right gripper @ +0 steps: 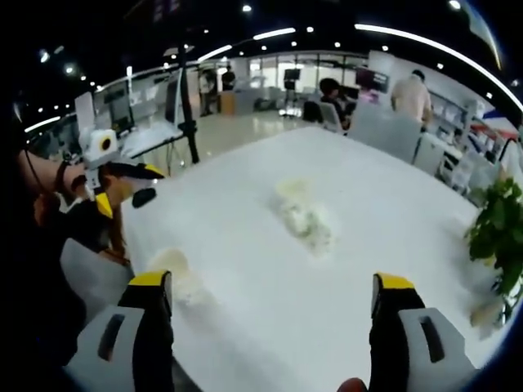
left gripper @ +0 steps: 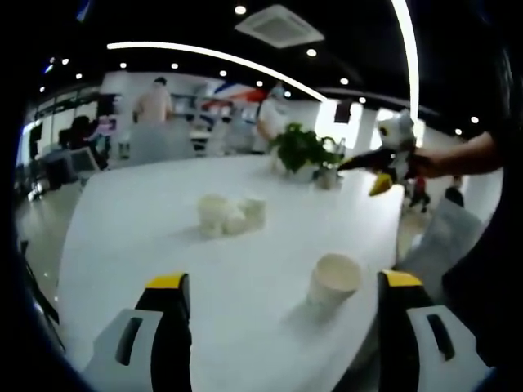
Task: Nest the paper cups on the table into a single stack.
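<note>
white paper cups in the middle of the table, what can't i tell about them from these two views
- Cluster of white paper cups: left gripper view is too soft to count them or tell upright from tipped.
- Same cluster in the right gripper view: washed out by glare on the white table.
- Single white paper cup near the edge: only a pale smear in the right gripper view.

One white paper cup stands apart from clustered cups.

One paper cup stands on the table, apart from the cup cluster.
</note>
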Demonstrator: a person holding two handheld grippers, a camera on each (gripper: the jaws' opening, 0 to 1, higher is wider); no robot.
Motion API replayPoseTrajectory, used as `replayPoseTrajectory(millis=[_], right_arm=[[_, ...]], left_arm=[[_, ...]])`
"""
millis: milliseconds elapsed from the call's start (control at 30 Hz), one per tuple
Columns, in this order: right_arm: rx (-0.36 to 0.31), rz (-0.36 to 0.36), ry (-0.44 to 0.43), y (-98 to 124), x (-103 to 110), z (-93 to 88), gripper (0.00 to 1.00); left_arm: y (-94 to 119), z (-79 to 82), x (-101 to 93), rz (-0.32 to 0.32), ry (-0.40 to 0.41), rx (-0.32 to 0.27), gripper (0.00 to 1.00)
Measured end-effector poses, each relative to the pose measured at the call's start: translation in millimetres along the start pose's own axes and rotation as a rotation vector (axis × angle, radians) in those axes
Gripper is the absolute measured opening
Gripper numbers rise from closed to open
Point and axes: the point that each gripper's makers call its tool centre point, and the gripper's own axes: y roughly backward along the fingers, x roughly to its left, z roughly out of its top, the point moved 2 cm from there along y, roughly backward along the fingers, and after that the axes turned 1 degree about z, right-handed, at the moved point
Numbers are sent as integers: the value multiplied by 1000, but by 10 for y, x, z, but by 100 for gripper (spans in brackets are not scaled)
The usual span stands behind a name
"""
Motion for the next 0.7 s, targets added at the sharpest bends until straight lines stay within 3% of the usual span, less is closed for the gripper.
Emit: replayPoseTrajectory(millis=[700], right_arm=[[9,31,46,-220,-184,242,99]], left_arm=[[-25,-16,46,10,5,4,92]])
